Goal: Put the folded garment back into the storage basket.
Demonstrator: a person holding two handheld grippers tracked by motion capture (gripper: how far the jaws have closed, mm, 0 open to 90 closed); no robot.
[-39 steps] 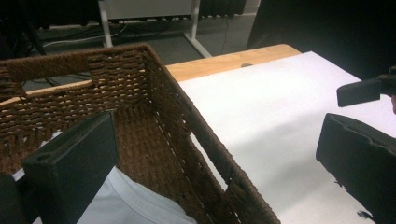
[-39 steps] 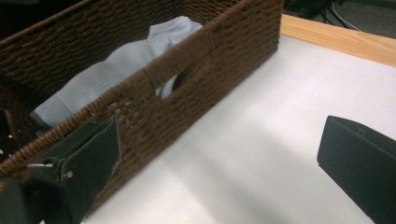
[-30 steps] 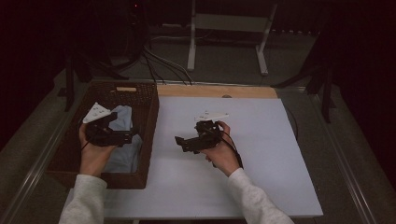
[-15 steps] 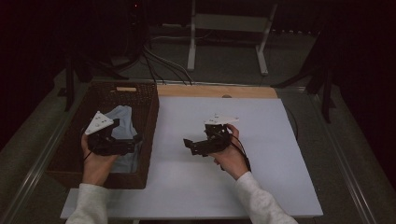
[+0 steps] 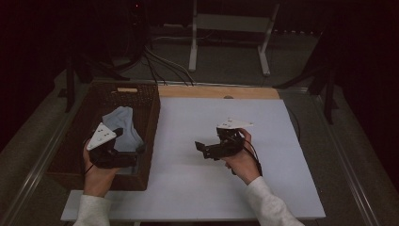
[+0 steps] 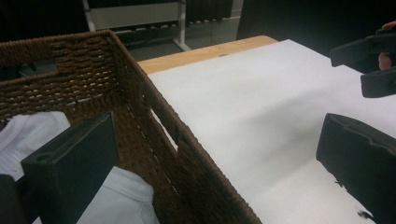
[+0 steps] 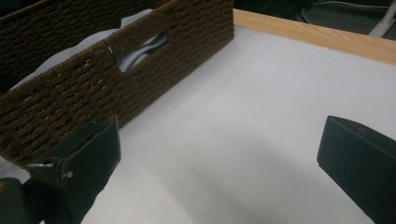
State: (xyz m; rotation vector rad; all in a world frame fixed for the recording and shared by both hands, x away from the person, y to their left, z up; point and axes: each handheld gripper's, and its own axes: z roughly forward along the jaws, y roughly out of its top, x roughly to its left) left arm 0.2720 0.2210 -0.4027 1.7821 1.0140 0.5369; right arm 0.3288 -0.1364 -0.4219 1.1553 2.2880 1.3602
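A brown woven basket (image 5: 149, 117) stands at the table's left with a pale blue-white cloth (image 5: 123, 123) lying in it. My left gripper (image 5: 135, 154) hovers over the basket's near right corner, open and holding nothing. In the left gripper view the left gripper (image 6: 215, 163) straddles the basket's right wall (image 6: 154, 126), and the cloth (image 6: 32, 133) lies behind the left jaw. My right gripper (image 5: 201, 147) is over the white table (image 5: 282, 141), pointing left at the basket, open and holding nothing. In the right gripper view the right gripper (image 7: 219, 168) faces the basket (image 7: 93, 88), and the cloth (image 7: 142, 49) shows through a handle hole.
A bare wooden strip (image 5: 216, 92) runs along the table's far edge. Beyond it stand a white stand (image 5: 230, 28) and cables (image 5: 160, 66) on the floor. The other gripper (image 6: 369, 65) shows at the upper right of the left gripper view.
My left gripper has drawn back toward the basket's near right corner. My right gripper has shifted a little right and nearer to the person. Both stay open.
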